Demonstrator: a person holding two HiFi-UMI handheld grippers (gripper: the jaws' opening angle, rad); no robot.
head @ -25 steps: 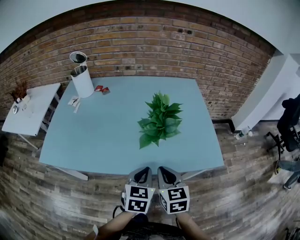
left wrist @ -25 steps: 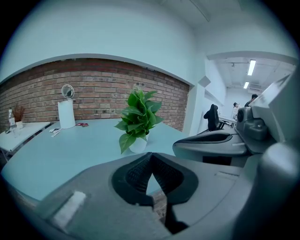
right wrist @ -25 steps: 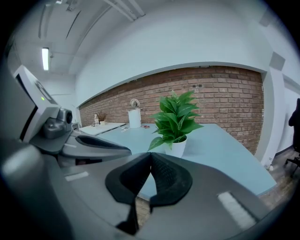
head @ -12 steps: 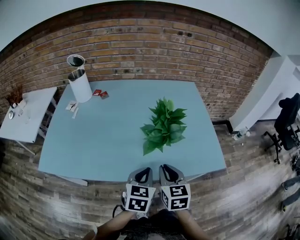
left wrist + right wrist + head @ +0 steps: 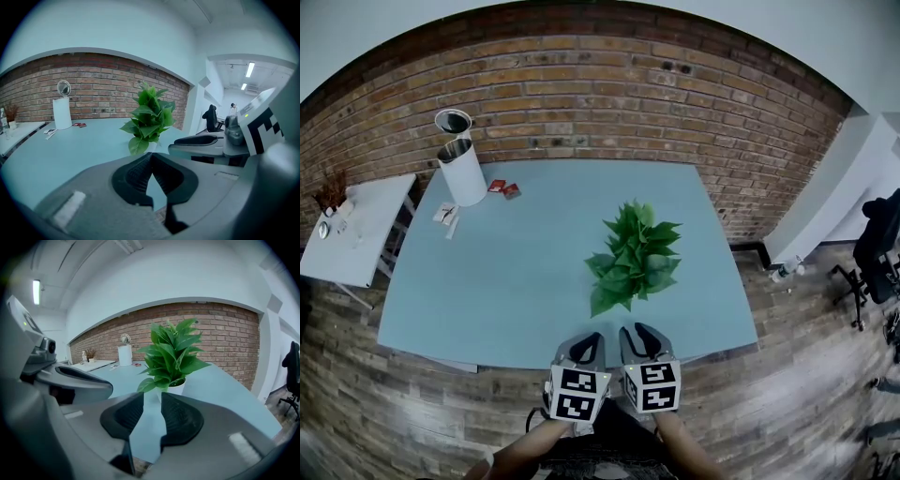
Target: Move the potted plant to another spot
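Note:
The potted plant (image 5: pixel 633 255), leafy green in a small white pot (image 5: pixel 174 387), stands right of centre on the light blue table (image 5: pixel 506 272). It is upright and nothing touches it. Both grippers hover side by side over the table's near edge, short of the plant. My left gripper (image 5: pixel 592 337) is shut and empty, its tips meeting (image 5: pixel 150 157), with the plant (image 5: pixel 149 117) straight ahead. My right gripper (image 5: pixel 637 330) has just been opening; a narrow gap shows between its jaws (image 5: pixel 151 397) with nothing in it, and the plant (image 5: pixel 173 355) stands beyond.
A white cylinder with a round mirror (image 5: pixel 462 167) stands at the table's far left corner, with red packets (image 5: pixel 503 187) and white slips (image 5: pixel 447 213) near it. A white side table (image 5: pixel 356 225) is at the left, a dark chair (image 5: pixel 877 246) at the right, a brick wall behind.
Both grippers have edged forward to the table's near edge, closer to the plant. The plant has stayed where it stood on the table.

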